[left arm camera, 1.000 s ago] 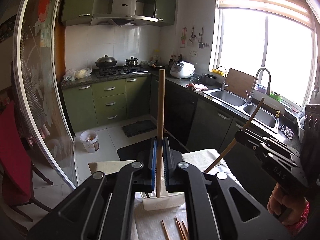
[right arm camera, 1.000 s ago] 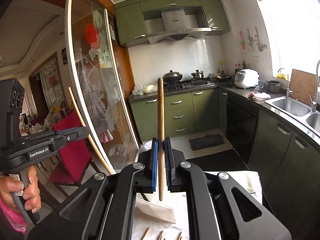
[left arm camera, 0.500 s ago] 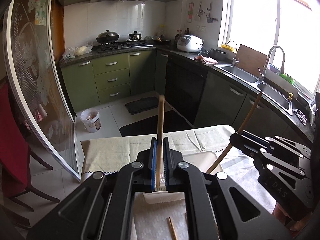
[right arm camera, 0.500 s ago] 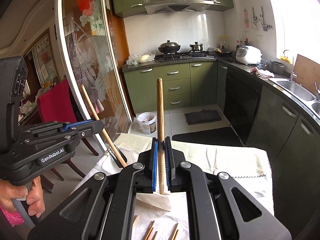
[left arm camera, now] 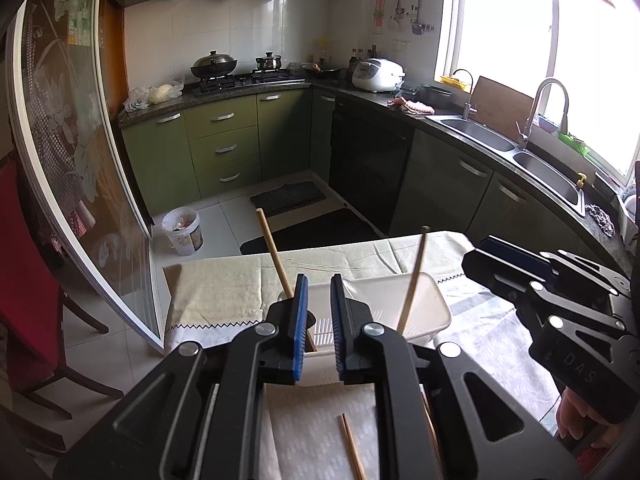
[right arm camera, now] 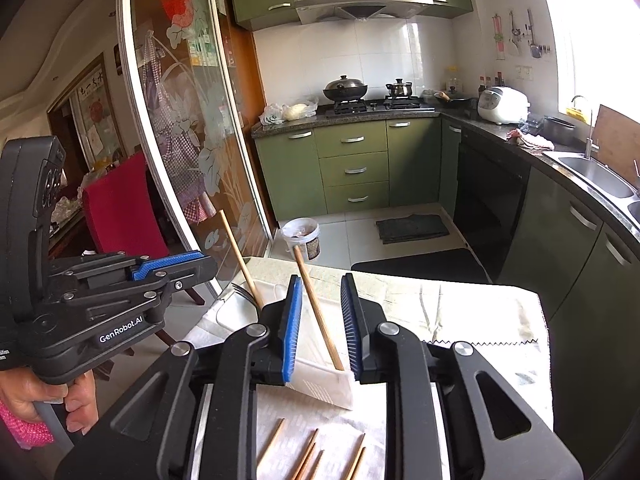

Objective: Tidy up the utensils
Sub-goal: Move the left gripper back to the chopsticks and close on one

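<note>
Both grippers stand over the white tray (left arm camera: pixel 434 312) at the near part of the cloth-covered table (left arm camera: pixel 224 292). The left gripper (left arm camera: pixel 318 320) has its jaws released, with a clear gap between the blue pads; nothing is held. The right gripper (right arm camera: pixel 320 320) is likewise released, jaws apart.

Two chopsticks are already deposited. The left chopstick (left arm camera: pixel 274 252) leans in the tray's left end, its top tilted to the far left; it passes just beside the left gripper's left pad, and contact cannot be confirmed. The right chopstick (left arm camera: pixel 414 276) leans in the tray's right part, free of both grippers. In the right wrist view this stick rises between the open jaws and appears to touch neither. A fork (right arm camera: pixel 242 292) shows at the tray's far left corner.

Outstanding work: several loose chopsticks (right arm camera: pixel 308 456) lie flat on the patterned mat (left arm camera: pixel 312 436) on the near side of the tray, none gripped. The exact count cannot be determined, as the gripper bodies hide part of the mat.

Assessment: task partly complete. Two sticks placed; the loose ones remain to be collected and stood in the tray.
</note>
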